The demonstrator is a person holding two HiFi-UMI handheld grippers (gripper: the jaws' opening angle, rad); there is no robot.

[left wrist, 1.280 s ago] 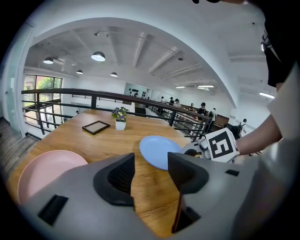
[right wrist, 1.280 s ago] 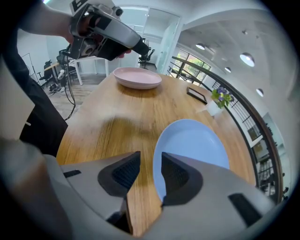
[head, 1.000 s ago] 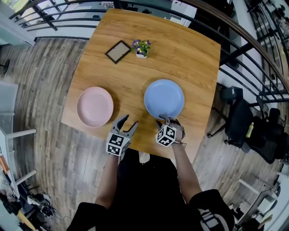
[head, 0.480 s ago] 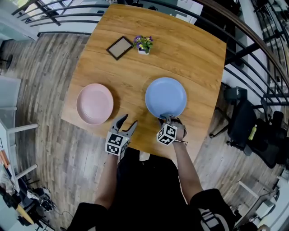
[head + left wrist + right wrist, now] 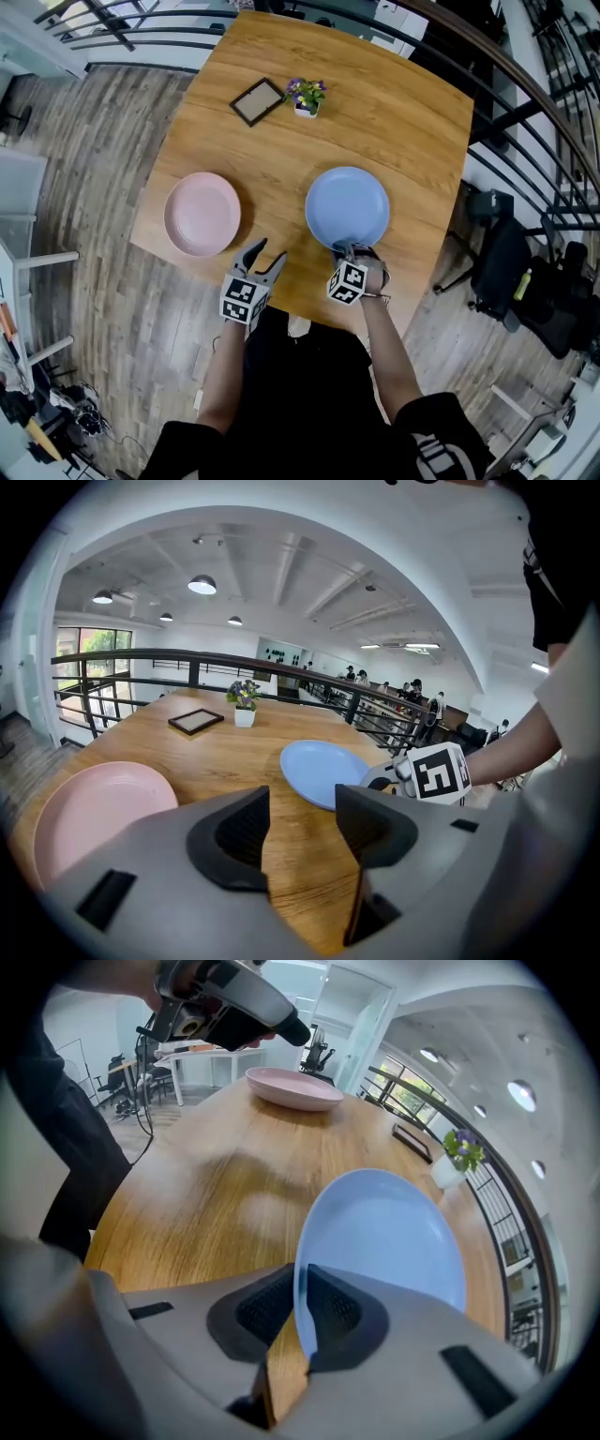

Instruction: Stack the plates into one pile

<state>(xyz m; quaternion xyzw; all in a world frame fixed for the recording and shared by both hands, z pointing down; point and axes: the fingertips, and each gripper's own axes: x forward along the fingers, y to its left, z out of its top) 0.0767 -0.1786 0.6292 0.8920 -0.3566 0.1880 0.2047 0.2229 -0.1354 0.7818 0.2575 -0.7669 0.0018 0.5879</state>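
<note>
The head view looks almost straight down from high above the person, taking in the whole table [image 5: 394,103] with the floor [image 5: 94,281] around it. The left gripper view sits low at the table's near edge and faces across the top toward the railing [image 5: 141,663] — pink plate [image 5: 94,808] at its left, blue plate [image 5: 323,771] ahead. The right gripper view is hard against the blue plate's rim and faces leftward along the table to the pink plate. All three views share both plates, the picture frame [image 5: 260,101] and the flower pot [image 5: 307,97].
</note>
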